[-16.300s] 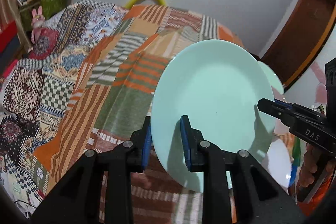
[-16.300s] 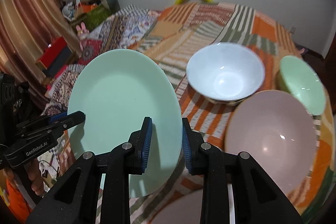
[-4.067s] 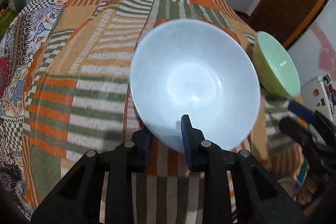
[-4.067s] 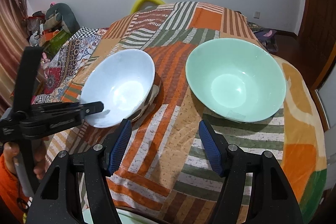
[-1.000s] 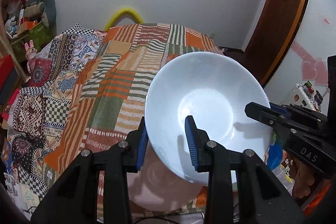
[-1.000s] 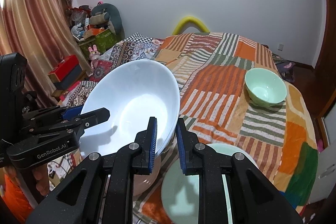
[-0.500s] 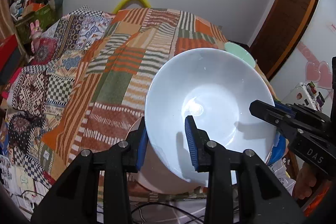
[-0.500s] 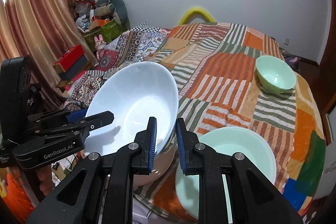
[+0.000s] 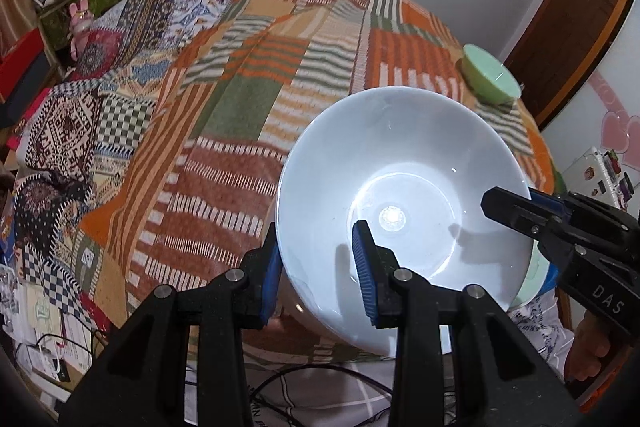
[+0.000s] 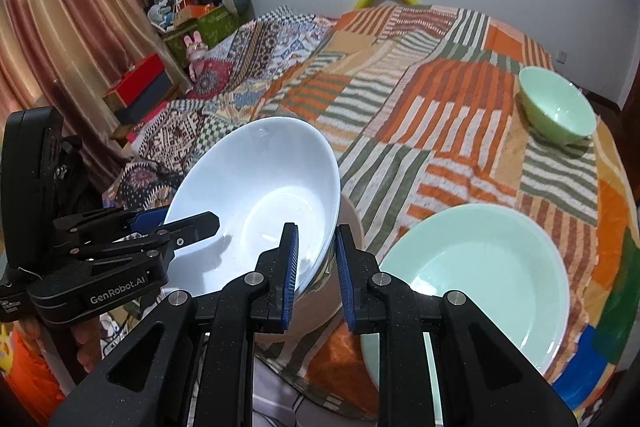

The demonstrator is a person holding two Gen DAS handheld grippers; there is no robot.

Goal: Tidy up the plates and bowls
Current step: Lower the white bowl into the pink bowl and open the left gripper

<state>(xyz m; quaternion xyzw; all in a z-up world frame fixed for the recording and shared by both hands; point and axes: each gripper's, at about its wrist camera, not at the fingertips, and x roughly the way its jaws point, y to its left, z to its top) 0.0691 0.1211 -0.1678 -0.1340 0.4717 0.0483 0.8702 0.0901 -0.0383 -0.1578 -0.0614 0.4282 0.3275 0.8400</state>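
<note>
I hold one white bowl (image 9: pixel 400 211) by opposite sides of its rim over the near edge of the bed, my left gripper (image 9: pixel 318 267) and my right gripper (image 10: pixel 316 267) each clamped on it, one blue pad inside the rim and one outside. The bowl tilts and sits just above one pinkish-beige bowl (image 10: pixel 340 291), which shows only as a sliver beneath it; I cannot tell whether the two touch. Just to the right of that pair lies one mint-green plate (image 10: pixel 472 275) on the striped patchwork bedspread (image 10: pixel 420 107). One small green bowl (image 10: pixel 558 111) stands well apart near the far right corner of the bed. That makes three bowls and one plate in view. Beside the bed, one pink toy rabbit (image 10: pixel 195 47) sits among boxes near the curtain (image 10: pixel 60 27).
</note>
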